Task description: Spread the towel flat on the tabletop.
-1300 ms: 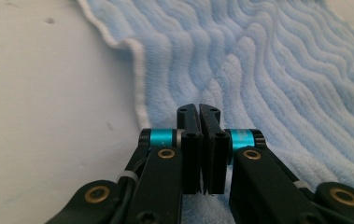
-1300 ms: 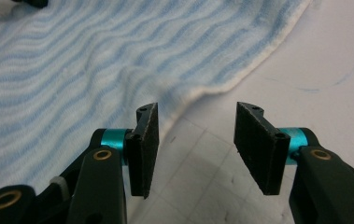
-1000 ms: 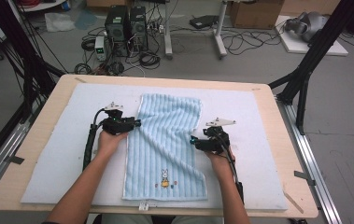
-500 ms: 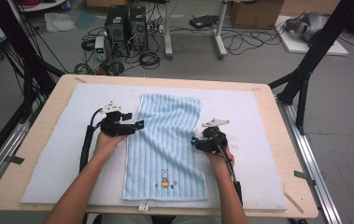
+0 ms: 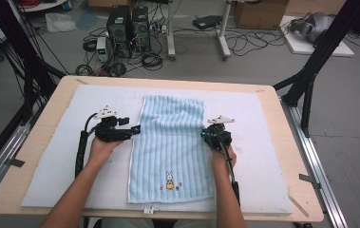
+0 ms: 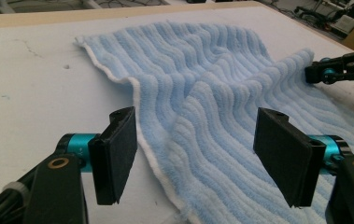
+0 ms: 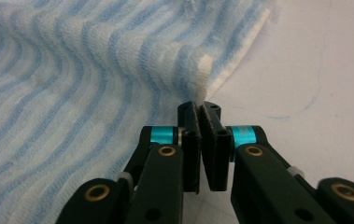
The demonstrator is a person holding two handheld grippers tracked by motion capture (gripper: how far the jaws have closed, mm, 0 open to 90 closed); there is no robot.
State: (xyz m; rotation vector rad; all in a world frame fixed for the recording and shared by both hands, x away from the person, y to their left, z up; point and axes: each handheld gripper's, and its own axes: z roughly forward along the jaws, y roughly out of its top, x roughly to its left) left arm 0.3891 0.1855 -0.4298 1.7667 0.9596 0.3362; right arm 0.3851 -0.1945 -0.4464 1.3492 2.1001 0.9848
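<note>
— One towel (image 5: 170,147) lies lengthwise down the middle of the white mat (image 5: 263,156) on the surface (image 5: 49,109), is that right?

— Yes. It is pale blue terry with raised ribs running along its length and a thin white hem at the edge. Near its end closest to the person a small stitched rabbit (image 5: 169,179) sits in the weave, with a couple of tiny coloured marks beside it. I can read no writing or brand on it; a little white tag (image 5: 147,208) shows at the mat's near edge, too small to make out.

— Does it lie flat?

— Mostly. In the left gripper view the cloth bulges up into a soft fold along the near edge, and in the right gripper view the hem is pulled up into a small peak.

— What are the fingers doing?

— The left gripper (image 6: 198,158) has its fingers (image 6: 116,154) wide apart, having just been opening; the towel's edge runs on the mat between them, and the pads do not press on it. In the high view that gripper sits just beside the towel's left edge. The right gripper (image 7: 198,112) has just been closing, and its fingers (image 7: 189,140) are pinched together on the hem at the towel's right edge, where the peak rises
</note>
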